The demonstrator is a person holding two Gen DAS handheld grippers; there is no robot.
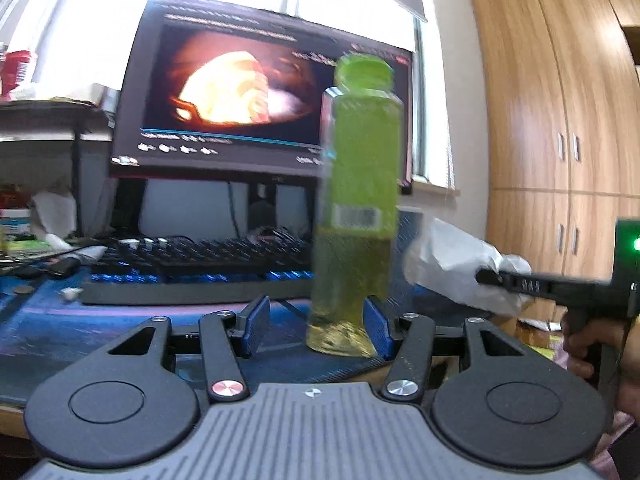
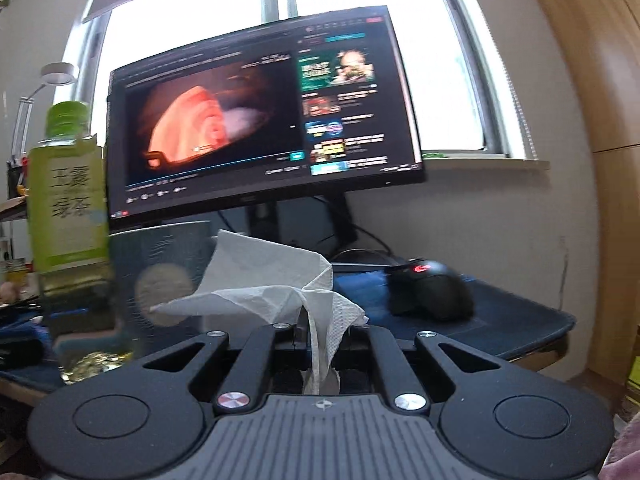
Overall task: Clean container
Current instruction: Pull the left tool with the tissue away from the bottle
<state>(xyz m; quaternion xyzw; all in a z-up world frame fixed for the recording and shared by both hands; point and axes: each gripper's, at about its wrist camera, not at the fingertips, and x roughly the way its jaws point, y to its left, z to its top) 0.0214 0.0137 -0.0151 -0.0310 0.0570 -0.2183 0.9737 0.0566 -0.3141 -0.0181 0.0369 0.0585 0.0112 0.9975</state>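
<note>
The tall clear plastic bottle with a green cap and green label (image 1: 358, 200) stands upright on the counter (image 1: 48, 332), on the dark blue mat, in front of the black monitor (image 1: 248, 92). The left gripper (image 1: 316, 326) has its fingers (image 1: 256, 320) released; the right blue pad is touching or almost touching the bottle's base, while the left pad is well apart from it. I cannot tell if it really presses. The right gripper (image 2: 320, 334) has its fingers clenched on a crumpled white paper tissue (image 2: 272, 284), just right of the bottle. A black keyboard (image 1: 192, 268) lies left of the bottle. A black mouse (image 2: 430, 288) sits well to the bottle's right.
</note>
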